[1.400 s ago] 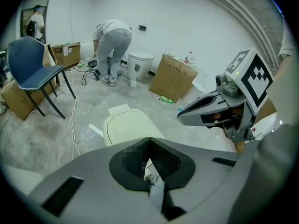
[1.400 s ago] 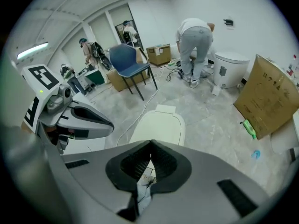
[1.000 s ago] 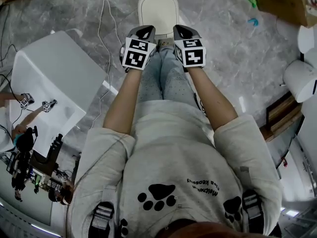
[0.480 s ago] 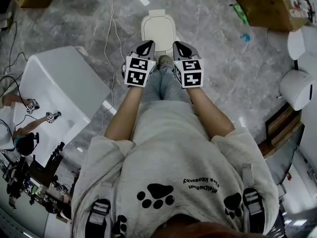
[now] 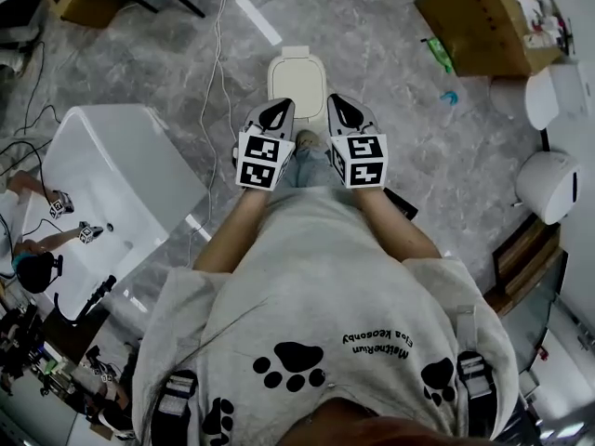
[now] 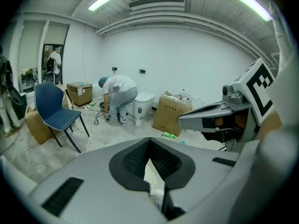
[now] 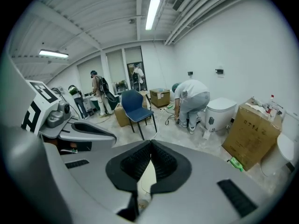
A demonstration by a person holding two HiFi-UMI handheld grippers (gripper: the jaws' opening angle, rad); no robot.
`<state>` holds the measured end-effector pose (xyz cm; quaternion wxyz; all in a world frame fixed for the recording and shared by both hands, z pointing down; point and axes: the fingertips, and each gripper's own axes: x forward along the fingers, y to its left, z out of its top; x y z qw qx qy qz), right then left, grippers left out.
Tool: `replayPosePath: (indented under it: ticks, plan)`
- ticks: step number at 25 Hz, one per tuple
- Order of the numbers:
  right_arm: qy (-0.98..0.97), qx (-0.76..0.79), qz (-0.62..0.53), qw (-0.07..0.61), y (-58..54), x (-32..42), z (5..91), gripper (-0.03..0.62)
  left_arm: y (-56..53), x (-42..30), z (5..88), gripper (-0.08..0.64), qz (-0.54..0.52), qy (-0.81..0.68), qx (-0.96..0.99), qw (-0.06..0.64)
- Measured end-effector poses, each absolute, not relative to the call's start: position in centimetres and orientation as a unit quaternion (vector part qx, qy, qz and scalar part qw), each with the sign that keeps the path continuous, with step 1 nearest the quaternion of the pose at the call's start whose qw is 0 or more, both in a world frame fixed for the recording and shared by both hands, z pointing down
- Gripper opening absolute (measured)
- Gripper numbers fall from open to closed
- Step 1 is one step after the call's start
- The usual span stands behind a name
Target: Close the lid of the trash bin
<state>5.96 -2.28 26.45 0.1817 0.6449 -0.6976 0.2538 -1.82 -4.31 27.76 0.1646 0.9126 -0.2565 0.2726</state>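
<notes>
The white trash bin (image 5: 297,75) stands on the grey floor ahead of the person's feet, its lid lying flat on top. My left gripper (image 5: 278,110) and right gripper (image 5: 338,105) hang side by side above and in front of it, well clear of the lid. Both are shut with nothing between the pads. In the left gripper view the jaws (image 6: 150,141) meet, and a sliver of the bin (image 6: 152,171) shows below them. The right gripper view shows its own shut jaws (image 7: 150,143) the same way.
A large white box (image 5: 112,179) stands on the floor at the left, with cables (image 5: 218,54) beside it. A cardboard box (image 5: 476,15) and white round bins (image 5: 547,184) sit at the right. A blue chair (image 6: 55,107) and a bending person (image 7: 190,97) are farther off.
Both grippers have risen together away from the bin, still shut. The bin now looks smaller and farther below in the head view.
</notes>
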Motion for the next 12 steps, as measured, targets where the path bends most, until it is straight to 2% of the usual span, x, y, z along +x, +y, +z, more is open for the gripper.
replayPosePath:
  ticks: [6,12]
  plan:
    - [-0.705,0.654,0.222,0.163,-1.3,6.2,22.3,0.031,-3.7,-1.7,23.2,0.018,0.238,-0.265,0.923,0.144]
    - [-0.719,0.653,0.184,0.15,0.0,5.6,18.6,0.031,-3.2,-1.6,18.7,0.018,0.22,-0.263,0.936,0.084]
